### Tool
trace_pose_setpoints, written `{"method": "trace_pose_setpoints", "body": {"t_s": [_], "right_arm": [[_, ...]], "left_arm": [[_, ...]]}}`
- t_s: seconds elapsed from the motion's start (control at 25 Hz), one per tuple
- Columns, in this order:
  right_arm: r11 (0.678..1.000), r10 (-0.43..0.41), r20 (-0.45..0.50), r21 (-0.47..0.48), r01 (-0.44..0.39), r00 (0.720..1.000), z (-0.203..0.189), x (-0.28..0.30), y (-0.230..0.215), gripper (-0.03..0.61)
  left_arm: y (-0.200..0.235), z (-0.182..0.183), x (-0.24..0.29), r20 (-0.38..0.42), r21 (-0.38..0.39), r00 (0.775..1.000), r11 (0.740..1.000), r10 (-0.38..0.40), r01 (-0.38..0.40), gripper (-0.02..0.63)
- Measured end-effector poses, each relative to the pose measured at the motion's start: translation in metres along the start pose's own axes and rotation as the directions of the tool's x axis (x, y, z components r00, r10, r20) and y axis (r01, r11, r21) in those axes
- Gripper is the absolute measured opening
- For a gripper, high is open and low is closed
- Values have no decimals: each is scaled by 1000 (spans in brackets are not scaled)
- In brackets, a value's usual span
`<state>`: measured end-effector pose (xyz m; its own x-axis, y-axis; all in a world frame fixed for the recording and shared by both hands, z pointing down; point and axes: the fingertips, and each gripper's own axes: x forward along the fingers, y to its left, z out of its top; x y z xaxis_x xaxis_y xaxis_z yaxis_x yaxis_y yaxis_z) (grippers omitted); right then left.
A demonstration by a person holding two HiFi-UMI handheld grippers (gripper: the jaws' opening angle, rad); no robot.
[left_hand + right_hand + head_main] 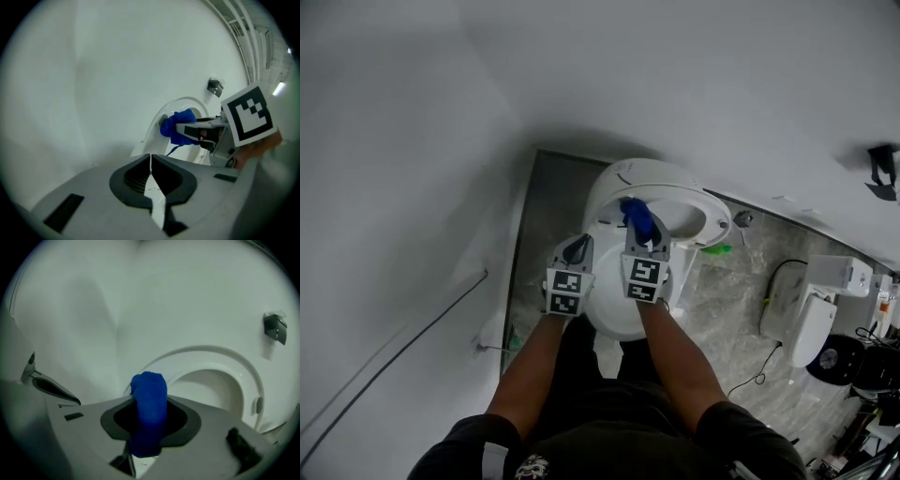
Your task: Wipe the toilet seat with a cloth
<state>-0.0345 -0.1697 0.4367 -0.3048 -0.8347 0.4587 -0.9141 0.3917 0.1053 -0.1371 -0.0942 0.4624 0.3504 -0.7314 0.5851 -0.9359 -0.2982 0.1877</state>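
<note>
Clamping a blue cloth [149,413] between its 2 jaws, the right gripper [644,242] holds it just above the toilet seat [211,358]. The wad sticks out forward, probably so that fabric meets the rim first. The left gripper [576,248], jaws together on nothing, hovers left of the toilet. Grey stone-look floor [741,300] lies right of the toilet, with white walls behind it.

No word, brand or number can be read anywhere: the marker cubes [566,292] carry only black-and-white square patterns, and the white print on the shirt [609,431] is too small to read.
</note>
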Motion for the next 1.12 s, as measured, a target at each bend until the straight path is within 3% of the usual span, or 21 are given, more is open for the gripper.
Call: {"method": "trace_pose_setpoints", "body": {"t_s": [0.16, 0.36, 0.44, 0.52, 0.72, 0.8, 1.0, 1.12], "right_arm": [[999, -44, 24, 13, 44, 999, 17, -14, -14, 106], [998, -63, 55, 26, 62, 996, 31, -54, -32, 107], [995, -86, 63, 53, 82, 994, 32, -73, -39, 106], [992, -107, 73, 74, 101, 992, 33, -89, -45, 106], [984, -145, 94, 114, 134, 985, 29, -120, -51, 107], [982, -153, 95, 129, 141, 984, 24, -130, -52, 106], [983, -133, 99, 138, 119, 986, 16, -151, -48, 106], [984, -122, 111, 144, 105, 986, 14, -160, -47, 107]], "left_arm": [[-5, 36, 4, 61, 67, 997, 997, -38, 34, 20], [-23, 83, 23, 99, 231, 992, 972, -73, 49, 20], [-35, 97, 32, 94, 312, 988, 946, -119, 85, 30], [-46, 106, 42, 76, 393, 986, 913, -148, 107, 114], [-58, 117, 66, 64, 551, 990, 832, -124, 68, 118], [-61, 119, 75, 63, 576, 992, 816, -108, 52, 117], [-62, 119, 85, 53, 565, 994, 824, -99, 52, 115], [-65, 118, 79, 47, 610, 995, 791, -89, 42, 98]]}}
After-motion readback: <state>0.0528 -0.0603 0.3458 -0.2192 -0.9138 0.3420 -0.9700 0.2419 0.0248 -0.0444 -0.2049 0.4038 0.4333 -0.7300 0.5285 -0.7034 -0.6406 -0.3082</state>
